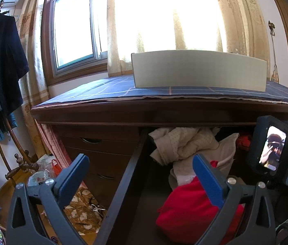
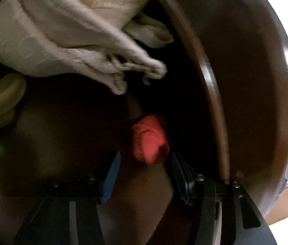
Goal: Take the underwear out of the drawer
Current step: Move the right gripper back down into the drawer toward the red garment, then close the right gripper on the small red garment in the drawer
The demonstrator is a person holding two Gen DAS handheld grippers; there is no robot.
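Fingers of my right gripper [image 2: 144, 170] stand apart inside the drawer [image 2: 215, 94], red underwear [image 2: 149, 139] just ahead at centre frame, untouched; my left gripper [image 1: 141, 175] gapes empty over the drawer's edge, lower frame

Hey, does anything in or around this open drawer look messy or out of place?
Yes. The cream clothes in the drawer are crumpled in a heap, not folded, and a patterned brown cloth lies on the floor beside the dresser.
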